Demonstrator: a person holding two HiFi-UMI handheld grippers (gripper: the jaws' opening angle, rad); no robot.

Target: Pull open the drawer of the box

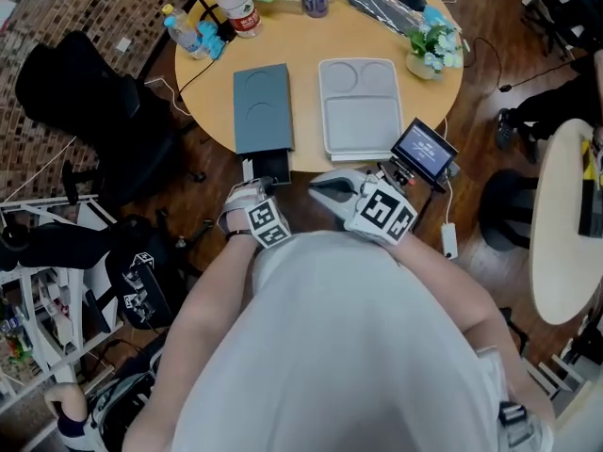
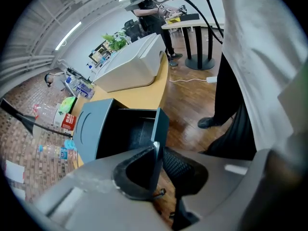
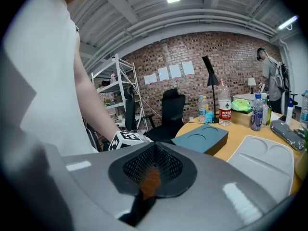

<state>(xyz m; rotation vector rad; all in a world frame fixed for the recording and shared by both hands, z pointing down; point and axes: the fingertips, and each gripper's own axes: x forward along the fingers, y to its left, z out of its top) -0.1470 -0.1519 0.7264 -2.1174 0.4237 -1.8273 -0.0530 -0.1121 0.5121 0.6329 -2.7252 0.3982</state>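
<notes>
A blue-grey box point(image 1: 262, 106) lies on the round wooden table point(image 1: 429, 97) near its front edge. Its drawer point(image 1: 270, 167) stands pulled out past the table's edge, and the dark inside shows in the left gripper view. My left gripper point(image 2: 158, 153) is shut on the drawer's front panel point(image 2: 160, 126), one pad on each side. In the head view the left gripper point(image 1: 256, 186) sits right at the drawer. My right gripper point(image 1: 318, 189) hovers just right of it, below the table's edge. The right gripper point(image 3: 153, 154) is shut with nothing in it, and the box point(image 3: 202, 137) lies beyond it.
A white compartment tray point(image 1: 360, 109) lies right of the box. Bottles point(image 1: 236, 3), a potted plant point(image 1: 431, 47) and clutter fill the table's far side. A small monitor point(image 1: 424, 151) hangs at the front right edge. A black chair point(image 1: 85, 102) and shelving point(image 1: 47, 281) stand left, another round table point(image 1: 565, 224) right.
</notes>
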